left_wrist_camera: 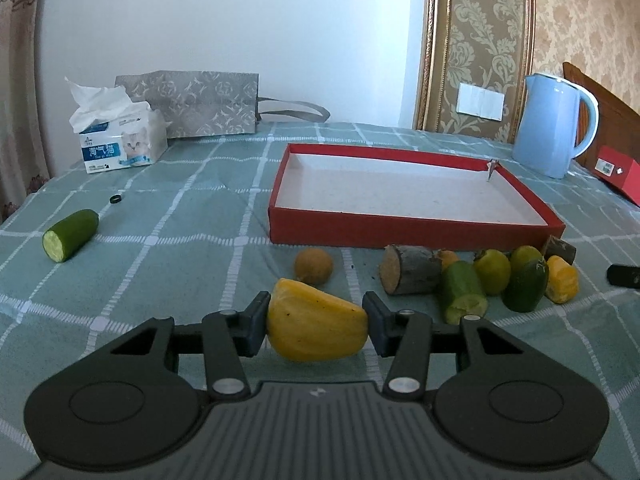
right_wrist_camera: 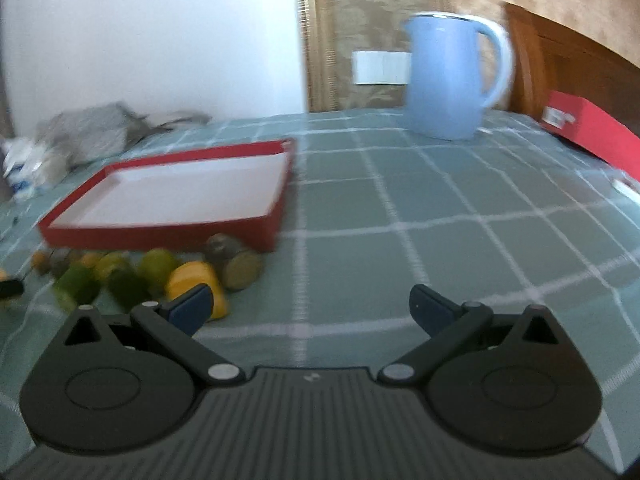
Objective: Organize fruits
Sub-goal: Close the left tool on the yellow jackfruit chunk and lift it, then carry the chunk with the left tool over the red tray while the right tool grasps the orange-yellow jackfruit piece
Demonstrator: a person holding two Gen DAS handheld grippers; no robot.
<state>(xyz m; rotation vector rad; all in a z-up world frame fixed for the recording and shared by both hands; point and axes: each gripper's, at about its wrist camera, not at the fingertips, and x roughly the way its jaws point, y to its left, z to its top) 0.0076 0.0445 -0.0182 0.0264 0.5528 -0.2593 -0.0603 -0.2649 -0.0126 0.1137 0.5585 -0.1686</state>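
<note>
My left gripper (left_wrist_camera: 316, 322) is shut on a yellow fruit piece (left_wrist_camera: 316, 326), both pads pressing its sides just above the checked green cloth. Beyond it lie a small brown round fruit (left_wrist_camera: 314, 266), a wood log piece (left_wrist_camera: 408, 274), cut cucumber pieces (left_wrist_camera: 462, 294), green citrus fruits (left_wrist_camera: 494, 270) and another yellow piece (left_wrist_camera: 562, 280). A red shallow tray (left_wrist_camera: 416, 224) with a white floor sits behind them. My right gripper (right_wrist_camera: 310, 306) is open over bare cloth, right of the blurred fruit pile (right_wrist_camera: 132, 276); a yellow piece (right_wrist_camera: 198, 280) lies by its left finger.
A lone cucumber half (left_wrist_camera: 70, 234) lies at far left, with a small black ring (left_wrist_camera: 116, 199) behind it. A tissue pack (left_wrist_camera: 124, 144) and grey bag (left_wrist_camera: 192, 102) stand at the back left. A blue kettle (left_wrist_camera: 554, 124) and a red box (left_wrist_camera: 618, 172) stand at the back right.
</note>
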